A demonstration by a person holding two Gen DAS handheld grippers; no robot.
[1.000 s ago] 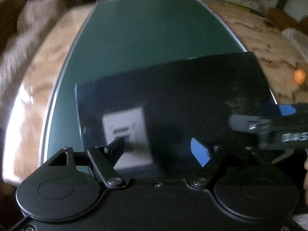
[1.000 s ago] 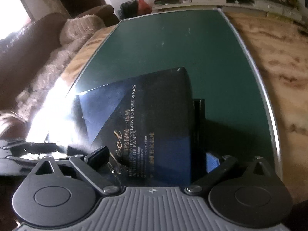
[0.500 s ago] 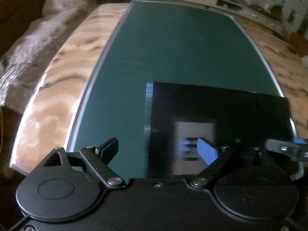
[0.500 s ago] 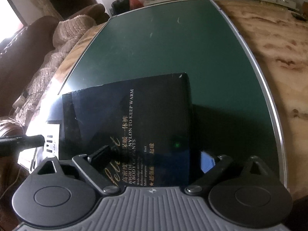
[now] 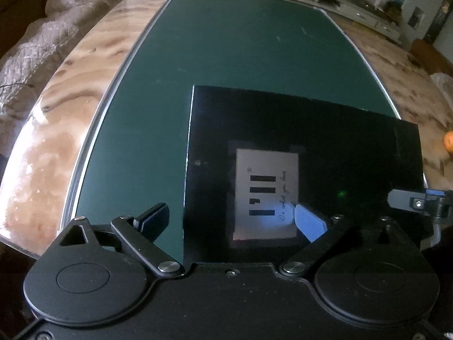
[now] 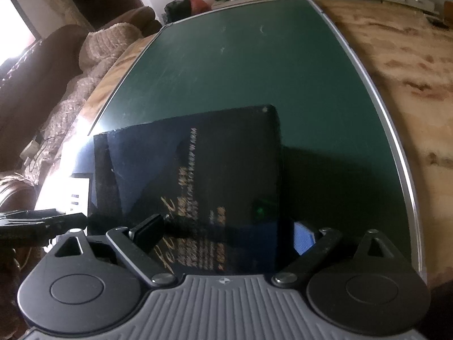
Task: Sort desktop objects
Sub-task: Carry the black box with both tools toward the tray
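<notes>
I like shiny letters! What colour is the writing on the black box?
Gold, on the black box; clearest in the right wrist view.

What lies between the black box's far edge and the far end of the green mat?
Nothing: bare green mat beyond the black box, in both wrist views.

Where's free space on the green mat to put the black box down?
The green mat is bare beyond the black box to its far rim, and on the box's left up to the metal edge strip. The near end is crowded: box, left gripper and right gripper.
</notes>
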